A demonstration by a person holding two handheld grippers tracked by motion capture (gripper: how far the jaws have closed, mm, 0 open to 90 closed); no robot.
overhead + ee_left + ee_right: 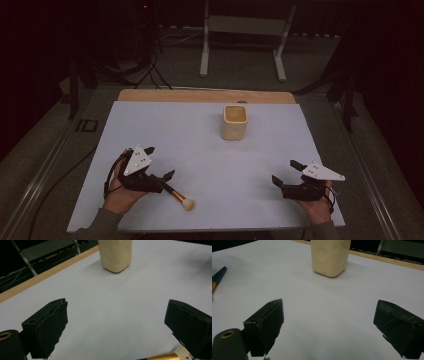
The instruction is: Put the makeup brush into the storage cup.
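Note:
A cream cup (234, 121) stands upright at the back middle of the white table top (200, 145). A makeup brush (180, 197) with a pale bristle head, gold ferrule and black handle lies flat at the front left. My left gripper (161, 162) is open, and its nearer jaw sits right over the brush handle without clamping it. The left gripper view has the gold ferrule (162, 356) beside the right jaw and the cup (115, 255) ahead. My right gripper (283, 171) stands open and empty at the front right. Its view faces the cup (330, 256), with the brush handle tip (218, 275) at far left.
A wooden table edge (205, 96) runs along the back of the white sheet. Behind the table a grey metal frame (245, 25) stands on the floor, and cables (147, 70) trail at the back left. The surroundings are dark.

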